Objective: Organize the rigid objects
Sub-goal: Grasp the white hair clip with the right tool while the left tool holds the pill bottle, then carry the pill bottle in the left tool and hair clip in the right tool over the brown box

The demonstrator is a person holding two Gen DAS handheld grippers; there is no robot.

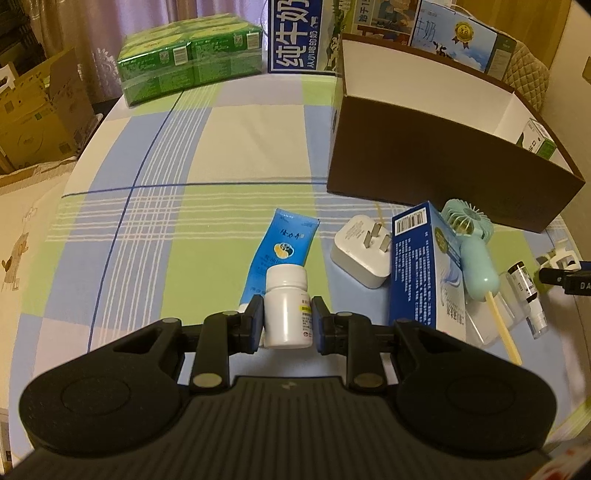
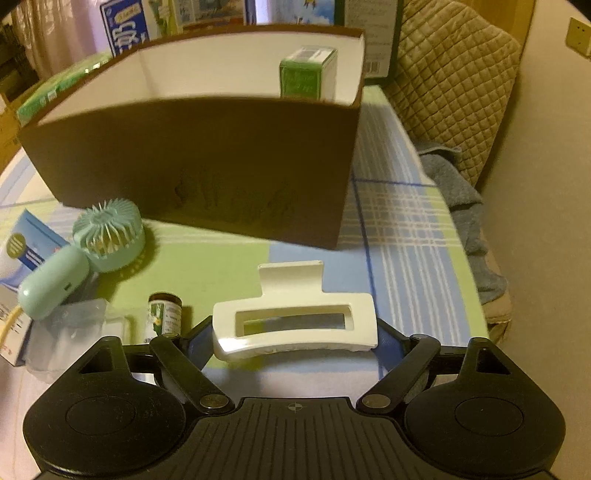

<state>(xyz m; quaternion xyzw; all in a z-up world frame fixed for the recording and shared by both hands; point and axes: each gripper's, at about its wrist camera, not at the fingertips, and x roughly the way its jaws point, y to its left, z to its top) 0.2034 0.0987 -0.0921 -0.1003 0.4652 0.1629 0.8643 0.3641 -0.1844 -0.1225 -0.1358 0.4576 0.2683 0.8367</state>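
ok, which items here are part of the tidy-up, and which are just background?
Job: pill bottle in the left gripper, white hair clip between the right gripper's fingers, brown box, handheld fan, charger plug, blue tube.
Background: green cartons, milk box, cushion.

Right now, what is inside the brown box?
One small green-and-white carton stands in a far corner of the brown box. The box's near wall hides the floor, so anything lying low there cannot be seen.

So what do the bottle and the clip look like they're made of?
Bottle: white plastic by the look, smooth, slightly matte, with a ridged cap and a paper label. Clip: cream plastic, probably, glossy; a bright highlight runs along its edge.
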